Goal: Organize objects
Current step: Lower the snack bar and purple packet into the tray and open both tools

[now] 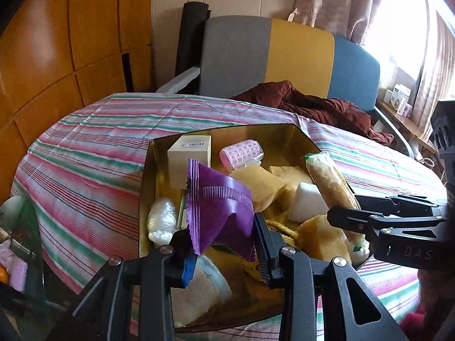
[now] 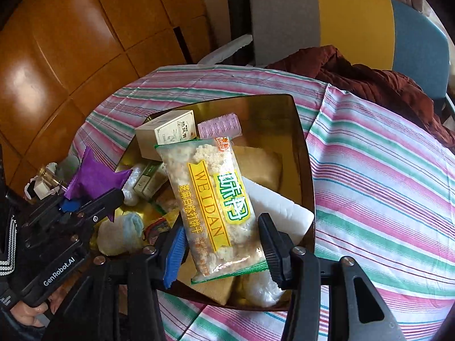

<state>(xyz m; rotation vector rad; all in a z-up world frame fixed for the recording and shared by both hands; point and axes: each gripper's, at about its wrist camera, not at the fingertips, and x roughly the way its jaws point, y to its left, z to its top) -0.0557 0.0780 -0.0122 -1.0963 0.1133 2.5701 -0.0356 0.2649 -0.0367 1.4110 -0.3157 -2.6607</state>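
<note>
My left gripper (image 1: 224, 244) is shut on a purple foil packet (image 1: 219, 199), which hangs over the near left part of a gold tin (image 1: 284, 139). My right gripper (image 2: 223, 244) is shut on a clear bag of crackers (image 2: 216, 199) with a yellow and green label, held above the same gold tin (image 2: 284, 119). Each wrist view shows the other hand: the right gripper (image 1: 344, 209) with the cracker bag (image 1: 327, 179), and the left gripper (image 2: 91, 199) with the purple packet (image 2: 93, 176). In the tin lie a cream box (image 1: 190, 159), a pink hair roller (image 1: 241, 153), yellow sponges (image 1: 261, 182) and a white block (image 1: 307, 201).
The tin sits on a round table under a pink, green and white striped cloth (image 1: 99, 147). A grey, yellow and blue chair (image 1: 298, 56) with a maroon cloth (image 1: 312, 102) stands at the far side. Wooden panels (image 1: 57, 42) line the left; small boxes (image 1: 398, 96) sit by the window.
</note>
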